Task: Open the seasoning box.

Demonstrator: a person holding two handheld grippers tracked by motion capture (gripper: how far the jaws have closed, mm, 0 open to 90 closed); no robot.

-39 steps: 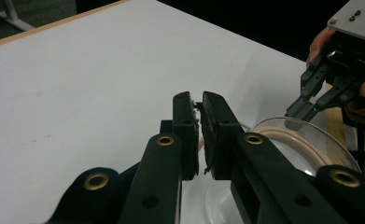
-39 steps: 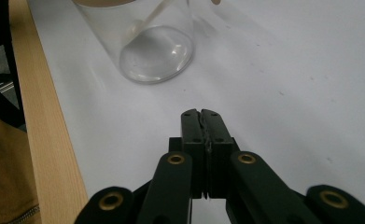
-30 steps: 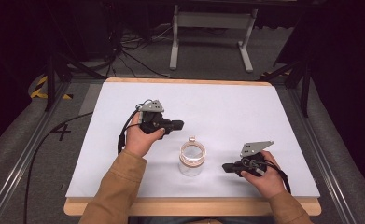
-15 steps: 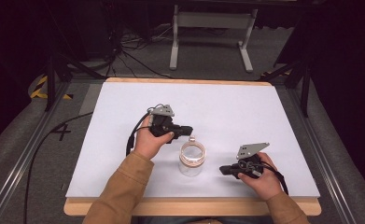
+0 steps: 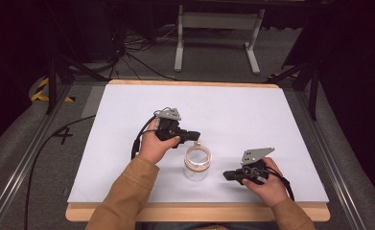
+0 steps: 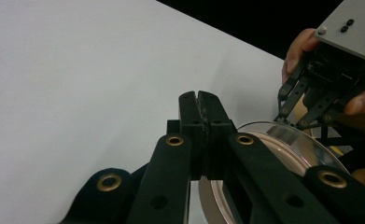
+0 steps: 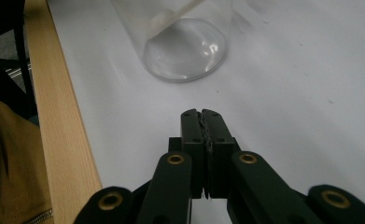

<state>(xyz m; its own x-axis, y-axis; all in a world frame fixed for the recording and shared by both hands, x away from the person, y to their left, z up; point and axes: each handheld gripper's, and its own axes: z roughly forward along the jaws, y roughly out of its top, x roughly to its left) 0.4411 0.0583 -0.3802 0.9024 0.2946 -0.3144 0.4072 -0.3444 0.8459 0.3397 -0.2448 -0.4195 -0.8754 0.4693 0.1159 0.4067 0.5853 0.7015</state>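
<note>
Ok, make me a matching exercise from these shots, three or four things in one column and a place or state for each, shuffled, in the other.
Things:
1. left gripper
2. right gripper
3. clear jar
4. wooden table edge

Places or states:
A. stands upright between the two grippers
B. shut, its tip by the jar's far rim
C. runs along the person's side of the white surface
D. shut, low on the table, pointing at the jar's base

Pairs: 1-B, 2-D, 3-A, 4-C

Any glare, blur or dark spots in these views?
High view: surroundings near black, white table evenly lit. Left gripper view: glass rim blurred, close tool soft. Right gripper view: highlights on the glass base, tool sharp.
</note>
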